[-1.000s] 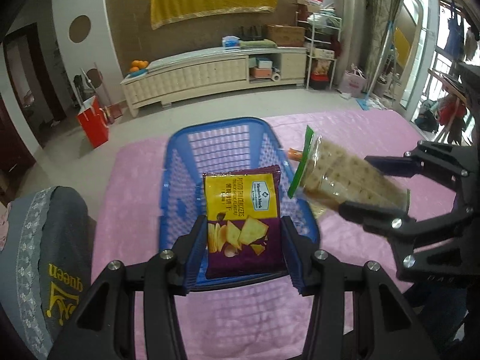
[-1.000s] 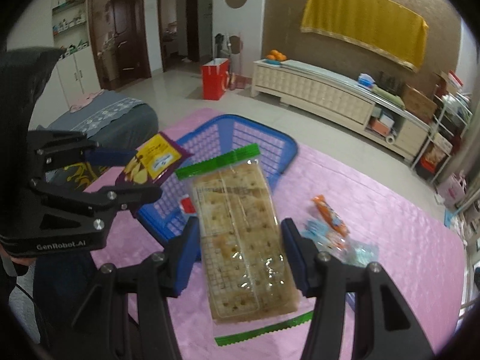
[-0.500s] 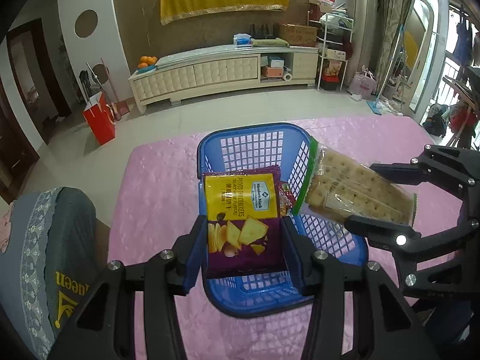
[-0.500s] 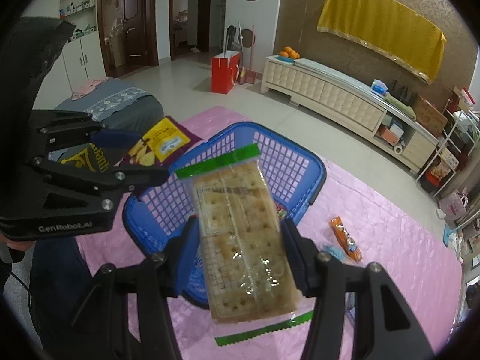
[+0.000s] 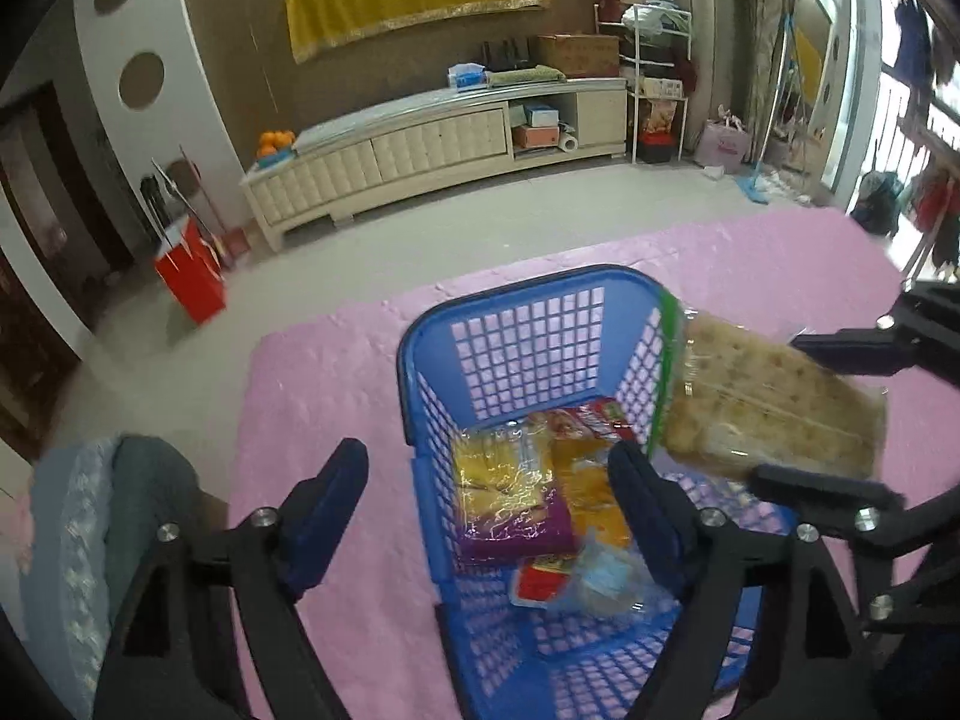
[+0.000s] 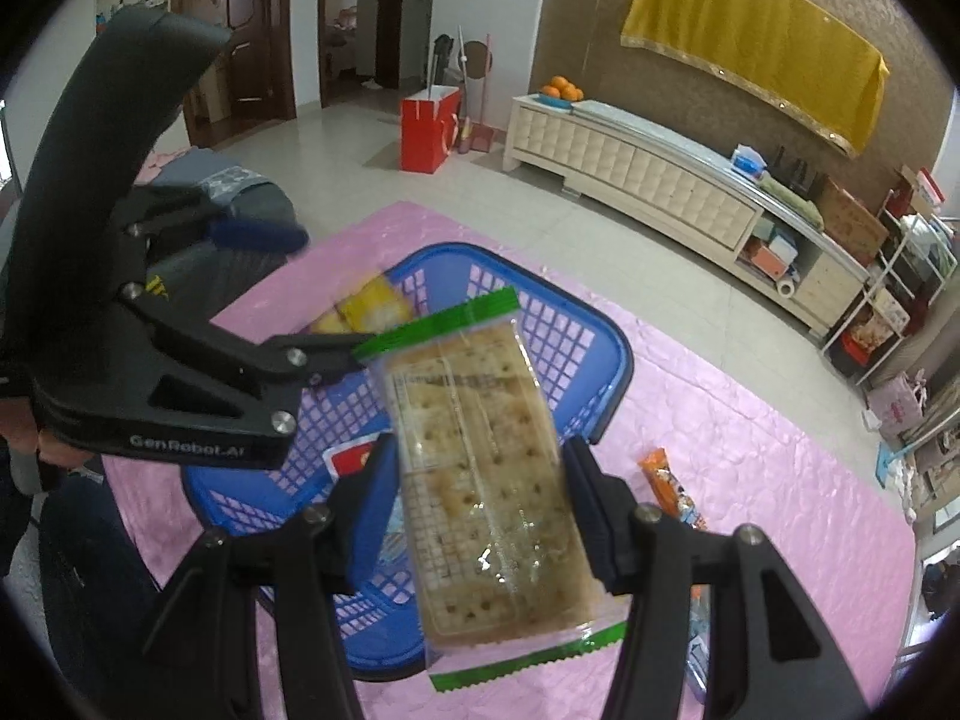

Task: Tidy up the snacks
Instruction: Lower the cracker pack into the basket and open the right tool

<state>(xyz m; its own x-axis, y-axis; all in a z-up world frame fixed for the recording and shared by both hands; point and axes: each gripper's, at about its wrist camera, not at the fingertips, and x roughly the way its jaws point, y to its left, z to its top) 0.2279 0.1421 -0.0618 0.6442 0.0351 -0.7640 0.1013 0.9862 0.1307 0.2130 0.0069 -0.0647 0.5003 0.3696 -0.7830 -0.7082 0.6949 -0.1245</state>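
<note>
Left gripper (image 5: 489, 477): jaws have just been opening and stand wide, nothing between the pads; it hangs over the basket's 9 o'clock rim.
Chip bag (image 5: 510, 501): yellow and purple, lying loose inside the basket on other packets, at 6 o'clock of the basket's far wall; blurred yellow in the right wrist view (image 6: 369, 306).
Basket (image 5: 522, 300): blue plastic lattice on the pink cloth (image 5: 324, 372); red, yellow and clear packets lie on its floor.
Cracker pack (image 6: 480, 468): clear wrap with green ends, clamped by its long sides; its green end reaches over the basket's 3 o'clock rim.
Right gripper (image 6: 480, 516): jaws half apart, pads pressing on the cracker pack.
Orange packet (image 6: 669, 483): on the cloth at 3 o'clock of the basket, apart from it.
</note>
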